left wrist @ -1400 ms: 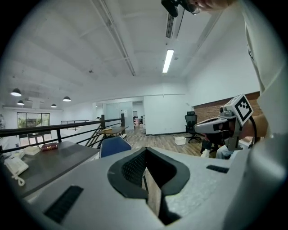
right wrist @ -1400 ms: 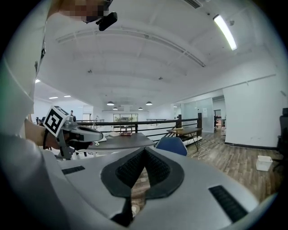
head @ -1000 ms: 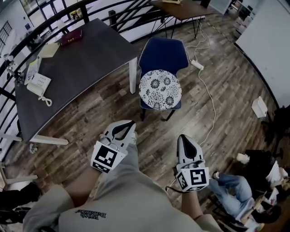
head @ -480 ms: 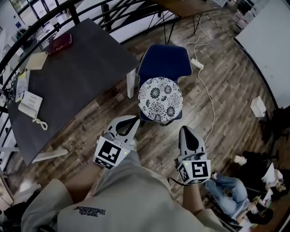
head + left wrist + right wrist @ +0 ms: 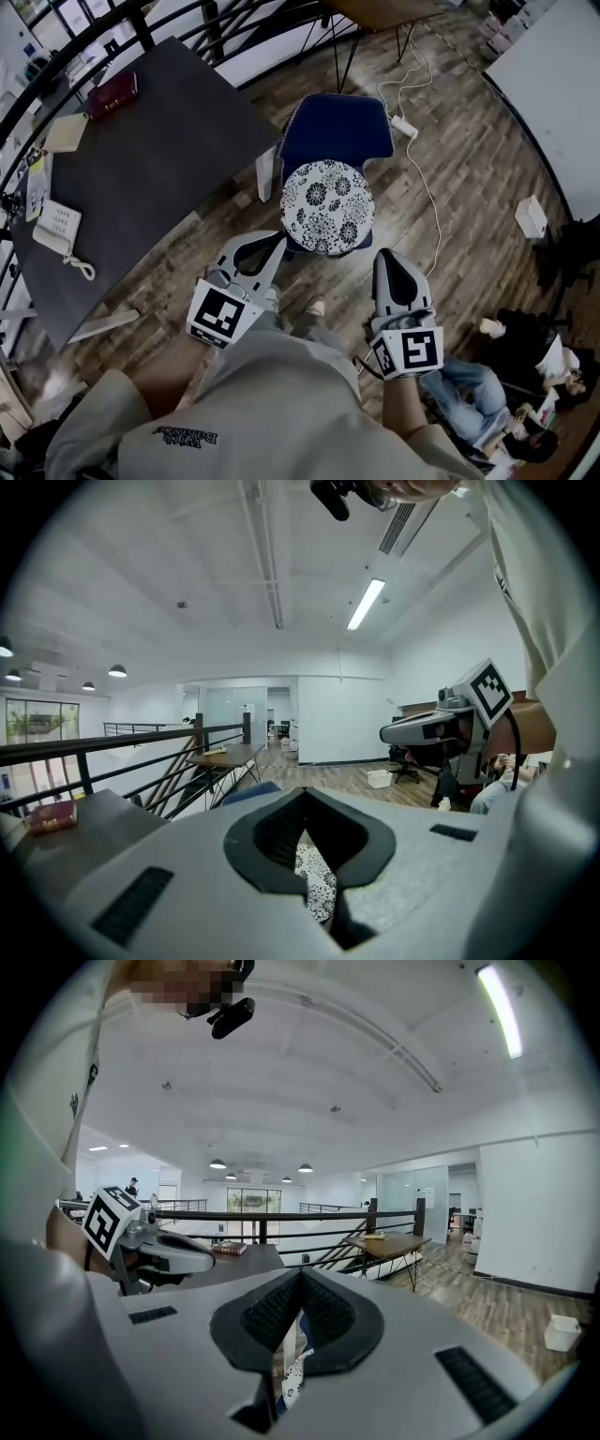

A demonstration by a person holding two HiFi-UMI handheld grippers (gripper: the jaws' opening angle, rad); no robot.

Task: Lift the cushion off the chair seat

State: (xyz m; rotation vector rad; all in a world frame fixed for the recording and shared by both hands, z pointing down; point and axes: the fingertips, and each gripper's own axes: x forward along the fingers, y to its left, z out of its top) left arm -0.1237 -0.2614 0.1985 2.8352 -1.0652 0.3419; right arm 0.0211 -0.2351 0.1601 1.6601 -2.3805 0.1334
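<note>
The cushion (image 5: 328, 206), round and flower-patterned, lies flat on the seat of the blue chair (image 5: 339, 131), covering most of the seat and reaching its front edge. Both tools are on the near side of the chair, short of that edge, so the cushion lies straight ahead of them and lower down. The left tool (image 5: 269, 246) points at the chair's front left corner, with its tip just beside the cushion's rim. The right tool (image 5: 388, 258) stands off the front right corner, near the rim but apart from it. The left looks slightly nearer (by very little). Being round, the cushion has no long axis to line up with, so its front rim is probably the most reachable part, with one tool to each side of its middle. Each tool's jaws are closed tip to tip and hold nothing; in each gripper view a sliver of the pattern shows through the hollow behind the tips, well beyond them. Both would have to open before taking the rim. The dark bench (image 5: 141, 159) stands at the chair's left, apart from the cushion.
</note>
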